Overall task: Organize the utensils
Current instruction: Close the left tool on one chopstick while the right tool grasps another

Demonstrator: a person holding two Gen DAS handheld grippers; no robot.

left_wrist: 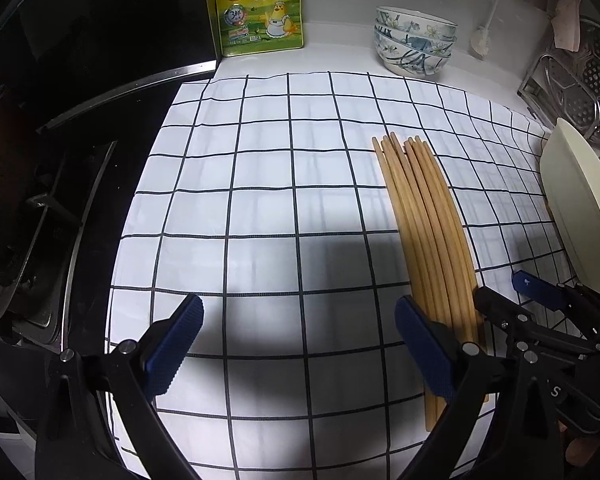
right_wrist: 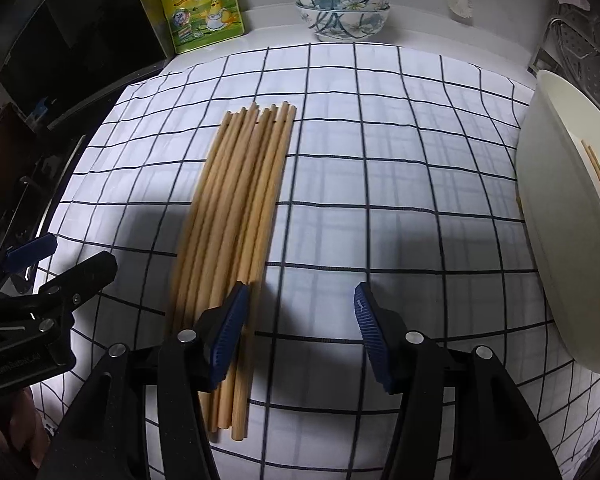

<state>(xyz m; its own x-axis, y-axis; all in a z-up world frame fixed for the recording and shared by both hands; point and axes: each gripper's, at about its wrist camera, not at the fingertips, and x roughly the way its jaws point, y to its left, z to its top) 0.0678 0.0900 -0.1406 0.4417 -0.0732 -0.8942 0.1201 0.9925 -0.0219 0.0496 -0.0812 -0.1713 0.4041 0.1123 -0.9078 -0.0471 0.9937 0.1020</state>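
Both grippers empty, jaws spread wide. Left gripper (left_wrist: 298, 344) hovers over bare cloth (left_wrist: 260, 184); its right finger sits just beside the chopsticks (left_wrist: 428, 232). Right gripper (right_wrist: 298, 332) hovers low too, with its left finger over the near end of the bundle and its right finger over bare cloth.

Chopsticks: a flat, loosely fanned bundle on the checked cloth, far tips uneven, lying between the two grippers. Cream tub (right_wrist: 560, 216) stands at the right edge of the cloth, well apart from the bundle, with what looks like a couple of sticks already inside. I read it as the destination, and the step as picking up more sticks.

How I'd do it:
- Shift the right gripper left so the sticks sit between both pads, not under one.
- Grab near the thick end, square across the sticks, not diagonal.
- Take a few only; the whole bundle is wider than I'd trust, and round sticks roll and splay out of a pinch.
- Go low, close slowly, and don't snag the cloth.
- Keep the left gripper clear, or use it to block the far side so sticks don't roll away.

Bowls (left_wrist: 414, 42) and pouch (left_wrist: 258, 8) sit at the back, out of the way.
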